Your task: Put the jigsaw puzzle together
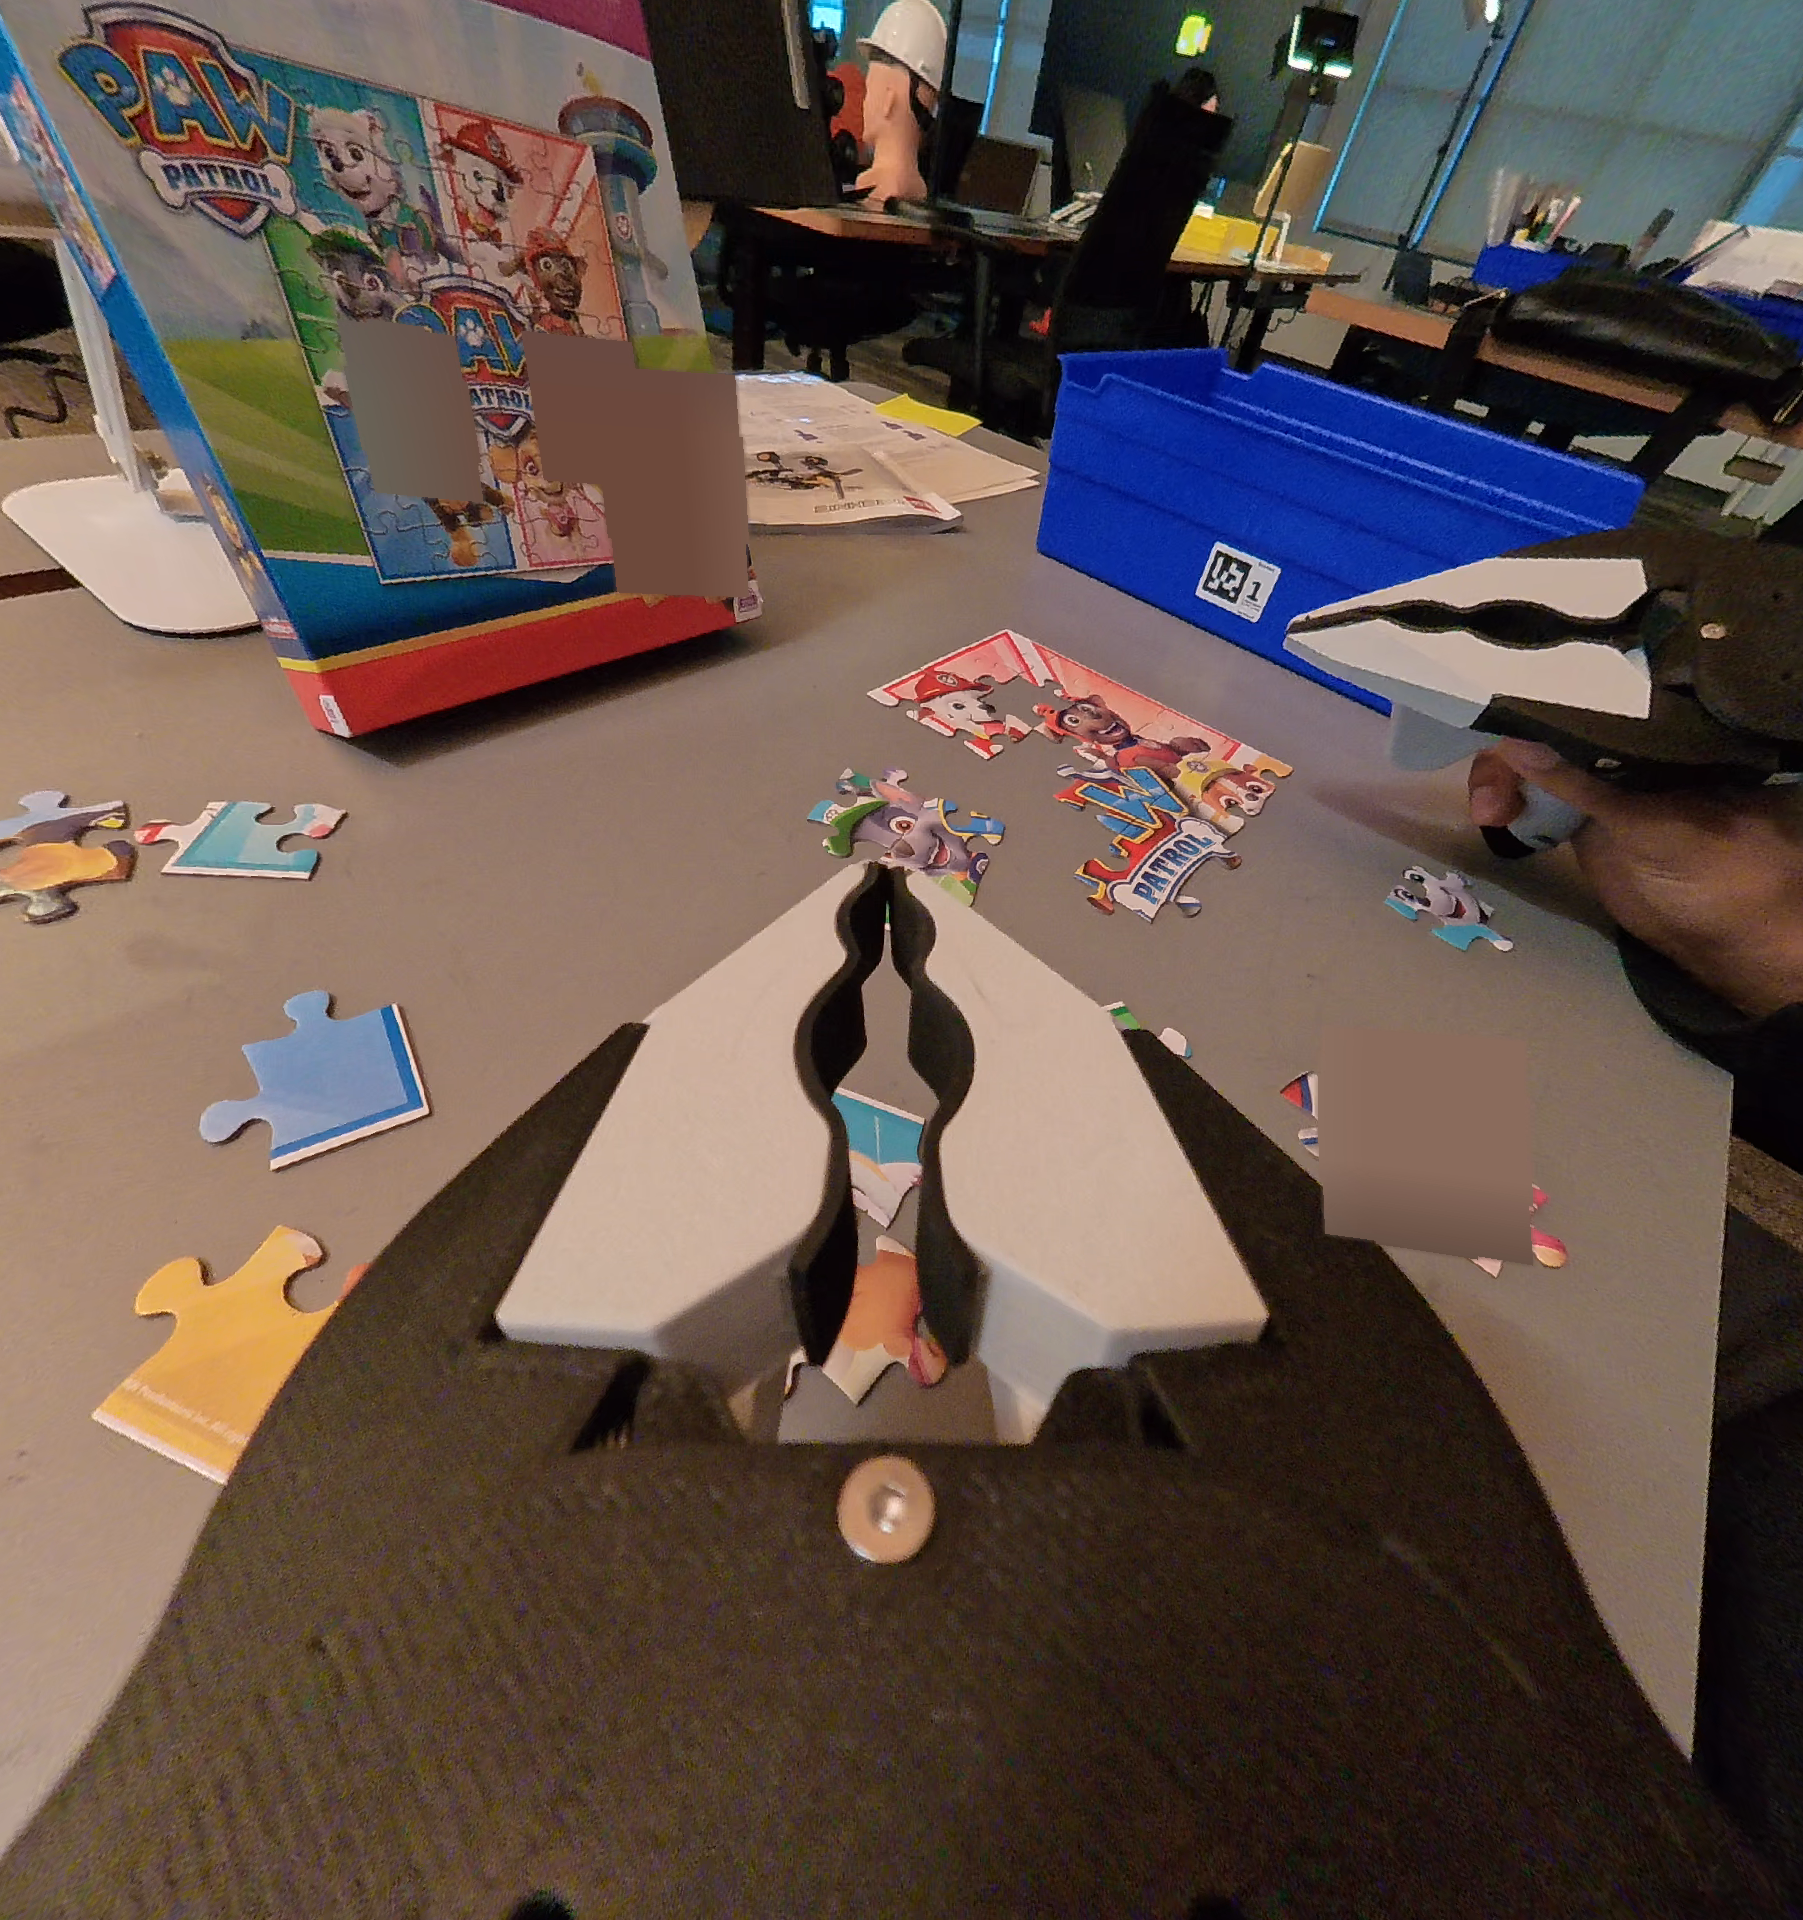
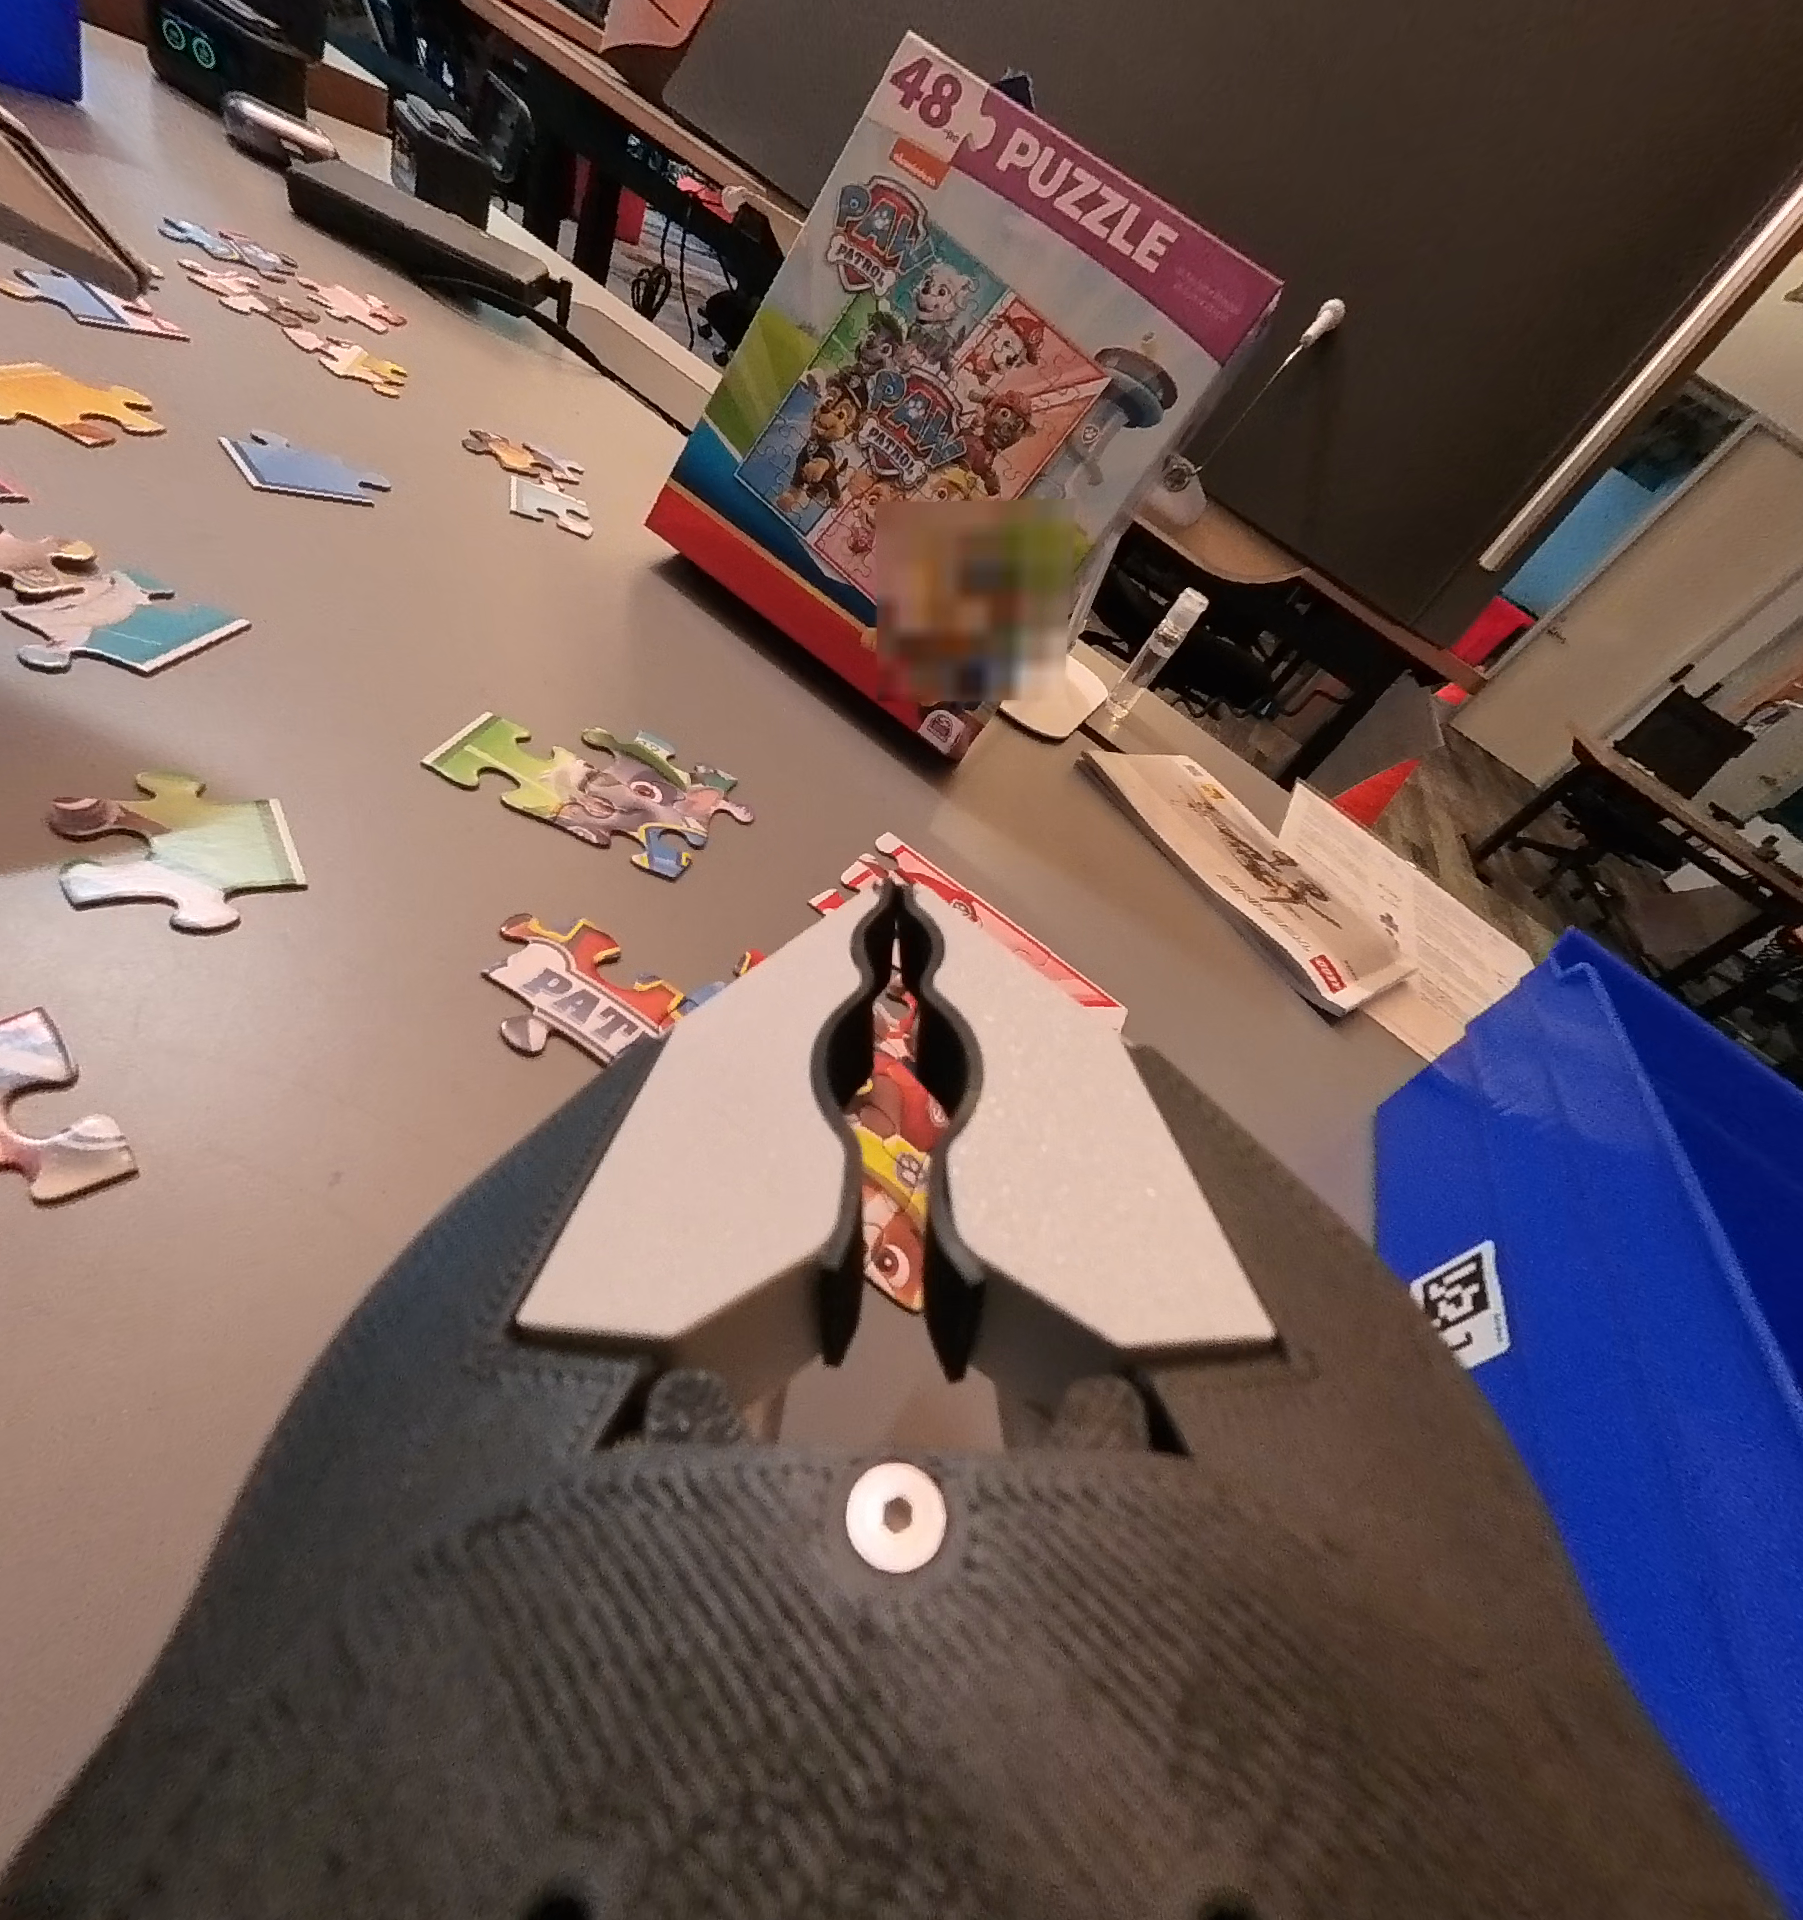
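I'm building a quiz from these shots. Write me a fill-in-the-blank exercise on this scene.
1. The bin beside the joined puzzle part is ____.
2. The puzzle box stands ____ on the table.
3. Both the left tool and the right tool have their fingers ____.
4. The loose piece left of the left tool is mostly ____.

Missing words: blue; upright; shut; blue

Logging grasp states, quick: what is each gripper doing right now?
Left gripper: closed, holding nothing, over the grey pup piece.
Right gripper: closed, holding nothing, above the joined puzzle section.
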A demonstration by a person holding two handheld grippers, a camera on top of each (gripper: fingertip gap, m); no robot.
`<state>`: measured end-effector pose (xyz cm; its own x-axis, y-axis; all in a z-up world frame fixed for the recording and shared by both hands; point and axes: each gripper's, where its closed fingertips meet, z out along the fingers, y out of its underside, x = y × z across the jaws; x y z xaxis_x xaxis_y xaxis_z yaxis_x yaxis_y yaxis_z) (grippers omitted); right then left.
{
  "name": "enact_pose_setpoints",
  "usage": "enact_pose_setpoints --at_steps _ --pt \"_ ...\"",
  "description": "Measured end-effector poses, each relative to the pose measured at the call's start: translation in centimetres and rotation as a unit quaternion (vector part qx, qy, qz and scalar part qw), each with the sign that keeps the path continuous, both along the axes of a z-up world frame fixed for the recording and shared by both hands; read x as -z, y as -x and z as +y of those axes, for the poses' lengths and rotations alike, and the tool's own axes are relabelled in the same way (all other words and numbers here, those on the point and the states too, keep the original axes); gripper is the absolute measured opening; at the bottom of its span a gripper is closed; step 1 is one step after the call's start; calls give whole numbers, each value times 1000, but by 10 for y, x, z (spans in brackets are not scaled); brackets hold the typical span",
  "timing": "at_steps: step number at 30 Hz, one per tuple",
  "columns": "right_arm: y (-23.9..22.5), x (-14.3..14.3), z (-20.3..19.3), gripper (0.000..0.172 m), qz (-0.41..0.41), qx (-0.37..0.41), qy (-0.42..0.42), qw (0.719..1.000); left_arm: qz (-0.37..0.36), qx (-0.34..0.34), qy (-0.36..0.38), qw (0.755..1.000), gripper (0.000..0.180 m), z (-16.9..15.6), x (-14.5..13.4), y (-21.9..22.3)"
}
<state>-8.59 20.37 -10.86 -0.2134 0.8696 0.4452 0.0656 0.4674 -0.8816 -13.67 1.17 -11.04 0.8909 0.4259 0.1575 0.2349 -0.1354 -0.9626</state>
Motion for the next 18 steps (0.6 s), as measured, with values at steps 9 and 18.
enact_pose_setpoints --at_steps 9,18 --pt "-1 -4 0 0 5 -10 26 1000 6 -3 -4 1000 0 0 -2 1" --pt "-2 -4 -1 0 8 -13 24 1000 33 -116 -12 993 0 -30 -13 26"
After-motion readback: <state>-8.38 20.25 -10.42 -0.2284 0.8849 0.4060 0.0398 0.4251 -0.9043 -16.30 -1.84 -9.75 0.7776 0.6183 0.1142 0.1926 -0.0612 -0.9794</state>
